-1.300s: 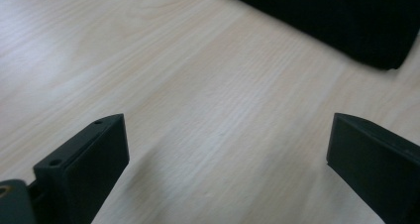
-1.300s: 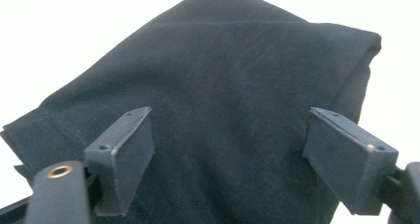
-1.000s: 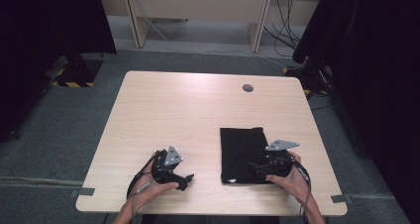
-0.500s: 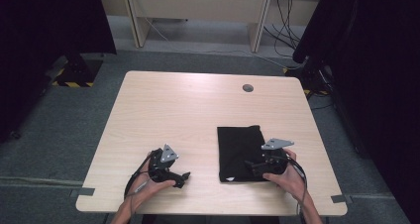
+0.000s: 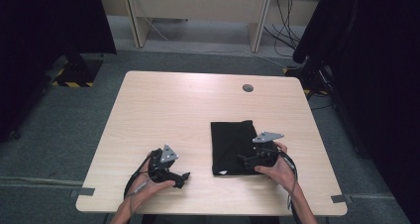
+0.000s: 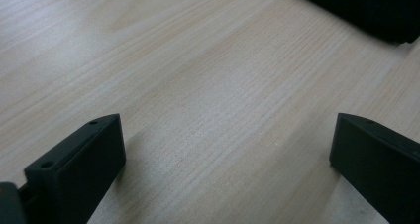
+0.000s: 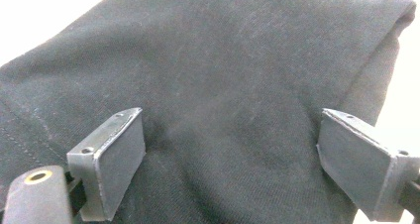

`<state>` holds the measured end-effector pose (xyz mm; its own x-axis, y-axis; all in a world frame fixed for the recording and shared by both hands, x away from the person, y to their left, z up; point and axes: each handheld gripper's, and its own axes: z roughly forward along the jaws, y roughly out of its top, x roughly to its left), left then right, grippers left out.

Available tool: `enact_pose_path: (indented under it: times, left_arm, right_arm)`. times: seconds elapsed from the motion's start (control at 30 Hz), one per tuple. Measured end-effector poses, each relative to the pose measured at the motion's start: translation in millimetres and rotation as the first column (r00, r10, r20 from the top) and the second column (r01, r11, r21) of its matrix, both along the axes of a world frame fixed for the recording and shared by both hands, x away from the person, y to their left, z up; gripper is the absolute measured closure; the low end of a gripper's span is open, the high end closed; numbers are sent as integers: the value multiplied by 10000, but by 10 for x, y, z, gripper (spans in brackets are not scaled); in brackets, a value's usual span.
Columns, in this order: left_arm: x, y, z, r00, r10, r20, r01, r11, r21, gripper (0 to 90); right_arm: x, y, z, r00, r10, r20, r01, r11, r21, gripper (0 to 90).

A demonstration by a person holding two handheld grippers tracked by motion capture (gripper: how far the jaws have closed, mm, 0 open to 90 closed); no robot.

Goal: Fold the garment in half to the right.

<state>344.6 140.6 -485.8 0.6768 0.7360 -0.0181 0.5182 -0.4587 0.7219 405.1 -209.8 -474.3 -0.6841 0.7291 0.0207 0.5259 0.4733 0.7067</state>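
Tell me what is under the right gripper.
The folded black cloth lies under the right gripper, its jaws open over it. The cloth rests on the table; anything beneath the cloth is hidden.

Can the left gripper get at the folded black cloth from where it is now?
Probably yes. The left gripper is open over bare table, and nothing lies between it and the black cloth, whose edge shows just ahead in its own view.
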Motion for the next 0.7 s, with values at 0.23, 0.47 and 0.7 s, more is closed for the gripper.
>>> enact_pose_path:
  times: [0.23,0.47,0.7]
  left_arm:
    - [-3,1,0,10000,-9,1,9,10000,-5,0]
    - [-7,2,0,10000,-18,0,18,10000,-6,0]
    - [-9,4,0,10000,-23,-1,23,10000,8,0]
  right_arm:
    - [122,171,-5,9999,100,34,-100,10000,-4,131]
    - [225,336,-20,9999,70,112,-71,9999,100,130]
    - [294,415,-36,9995,175,247,-180,9996,207,130]
